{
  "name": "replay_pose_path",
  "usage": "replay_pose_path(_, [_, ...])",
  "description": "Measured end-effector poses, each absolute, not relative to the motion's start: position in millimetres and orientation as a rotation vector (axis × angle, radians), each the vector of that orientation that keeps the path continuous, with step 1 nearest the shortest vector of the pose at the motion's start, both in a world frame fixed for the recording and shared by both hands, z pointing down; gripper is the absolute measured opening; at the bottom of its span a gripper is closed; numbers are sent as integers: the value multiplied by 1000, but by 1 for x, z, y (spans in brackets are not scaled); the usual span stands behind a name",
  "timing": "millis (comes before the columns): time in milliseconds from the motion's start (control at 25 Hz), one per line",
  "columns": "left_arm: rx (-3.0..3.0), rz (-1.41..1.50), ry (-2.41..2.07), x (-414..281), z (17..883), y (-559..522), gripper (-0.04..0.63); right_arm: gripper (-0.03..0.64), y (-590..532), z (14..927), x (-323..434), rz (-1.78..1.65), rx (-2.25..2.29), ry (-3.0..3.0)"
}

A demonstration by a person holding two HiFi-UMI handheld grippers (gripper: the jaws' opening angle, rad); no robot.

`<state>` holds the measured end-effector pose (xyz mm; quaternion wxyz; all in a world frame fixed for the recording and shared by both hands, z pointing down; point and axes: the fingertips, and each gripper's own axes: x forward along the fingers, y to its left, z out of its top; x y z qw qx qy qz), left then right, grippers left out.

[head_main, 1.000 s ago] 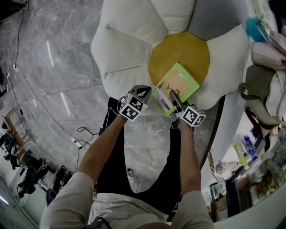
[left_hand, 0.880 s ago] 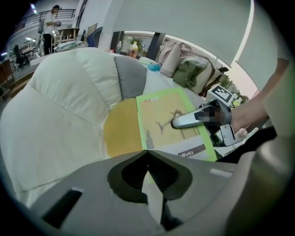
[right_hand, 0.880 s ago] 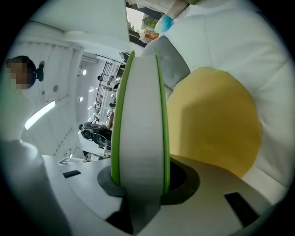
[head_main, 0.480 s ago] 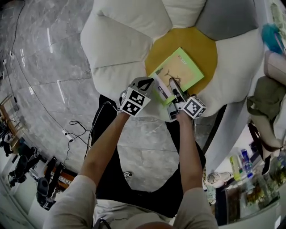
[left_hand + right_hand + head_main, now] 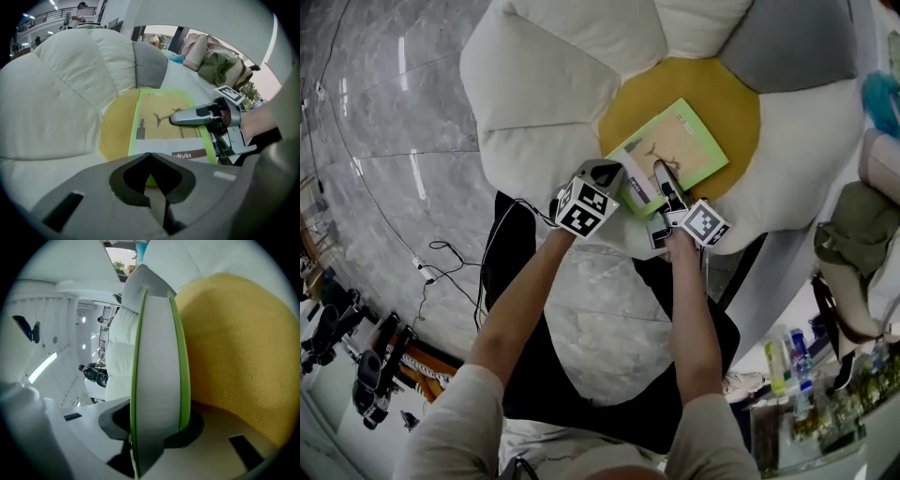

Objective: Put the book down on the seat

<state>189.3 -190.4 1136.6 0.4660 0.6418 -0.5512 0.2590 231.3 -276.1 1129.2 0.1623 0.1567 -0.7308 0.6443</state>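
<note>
A thick book [image 5: 675, 150] with a green cover lies flat over the yellow centre [image 5: 712, 94] of the flower-shaped seat. My right gripper [image 5: 661, 173] holds its near edge, one jaw across the cover. In the right gripper view the book [image 5: 157, 362] fills the gap between the jaws of my right gripper [image 5: 157, 423], beside the yellow cushion [image 5: 234, 348]. Those jaws have just been opening a little, though both pads still look against the covers. My left gripper [image 5: 607, 172] sits at the book's near left corner. Its jaws [image 5: 150, 155] meet, with a green sliver in their seam.
White petals [image 5: 544, 84] and a grey petal [image 5: 787, 42] ring the yellow centre. Grey marble floor [image 5: 384, 141] with cables [image 5: 441, 258] lies to the left. Bags and cushions [image 5: 853, 234] and a shelf with bottles [image 5: 787, 356] crowd the right side.
Both grippers have sunk with the book towards the seat. The book now lies lower over the yellow centre.
</note>
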Motion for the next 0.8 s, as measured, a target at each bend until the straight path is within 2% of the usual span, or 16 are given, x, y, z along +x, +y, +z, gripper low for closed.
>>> replay_pose_path(280, [1513, 640, -1366, 185, 1141, -194, 9, 141, -270, 1129, 246, 1811, 385, -2024])
replay_pose_path(480, [1470, 649, -1369, 187, 1144, -193, 9, 167, -269, 1125, 286, 1799, 436, -1948])
replay_pose_path(680, [1421, 649, -1294, 191, 1136, -192, 9, 166, -269, 1118, 338, 1695, 580, -1851])
replay_pose_path(800, [1472, 691, -1248, 189, 1113, -192, 8, 166, -266, 1094, 342, 1655, 616, -1850])
